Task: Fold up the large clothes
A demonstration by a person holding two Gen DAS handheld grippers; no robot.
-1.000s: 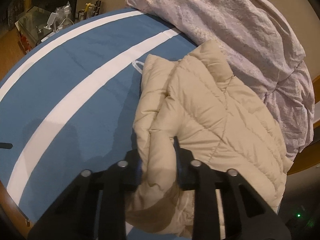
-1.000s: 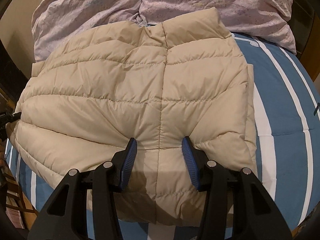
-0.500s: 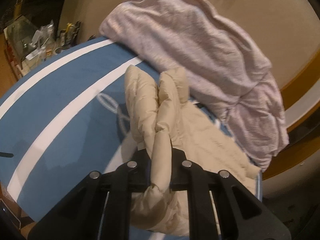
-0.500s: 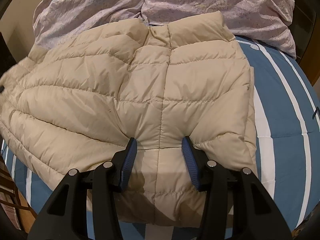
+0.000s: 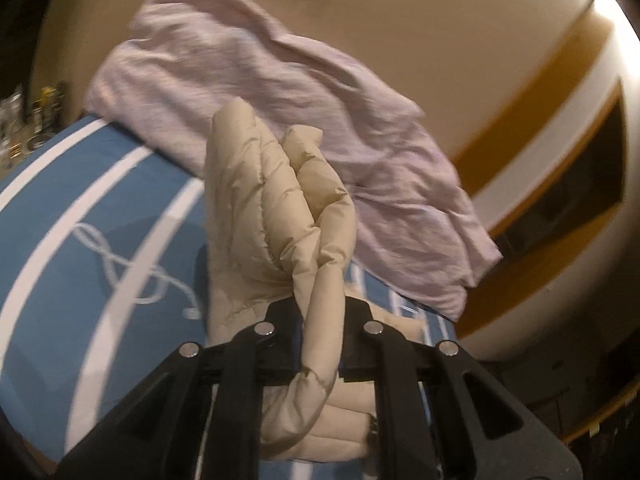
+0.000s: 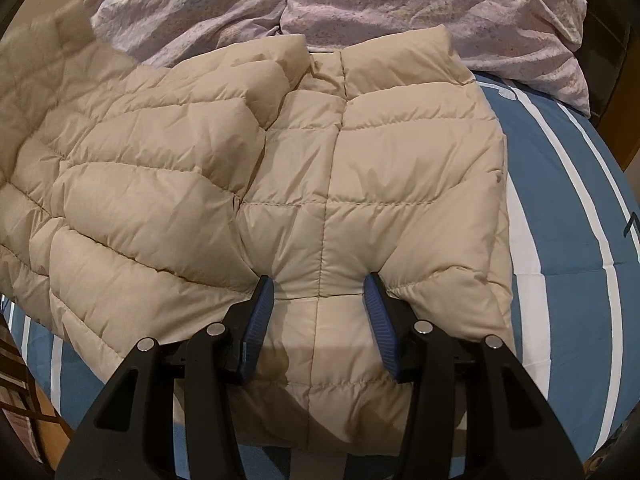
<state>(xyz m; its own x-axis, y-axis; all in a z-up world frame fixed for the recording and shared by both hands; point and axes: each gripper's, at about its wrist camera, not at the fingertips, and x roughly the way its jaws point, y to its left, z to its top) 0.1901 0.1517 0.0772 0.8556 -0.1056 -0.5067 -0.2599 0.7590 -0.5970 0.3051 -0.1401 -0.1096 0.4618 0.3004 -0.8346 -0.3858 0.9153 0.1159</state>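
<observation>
A beige quilted puffer jacket (image 6: pixel 328 184) lies spread on a bed covered by a blue sheet with white stripes (image 6: pixel 560 208), its collar end near a rumpled lilac duvet (image 6: pixel 400 4) at the far side. The left gripper (image 5: pixel 320 340) has its jaws clamped on a bunched fold of the jacket (image 5: pixel 280 216), having just been closing on it, and holds that edge raised above the sheet so the padded fabric stands up in front of the camera; this view is blurred. The right gripper (image 6: pixel 322 316) points steeply down at the jacket's near middle, its blue-padded jaws partly open and pressed into the fabric, a ridge of quilting bulging between them. Whether its pads actually pinch that ridge cannot be told. A beige wall (image 5: pixel 400 40) rises behind the duvet
</observation>
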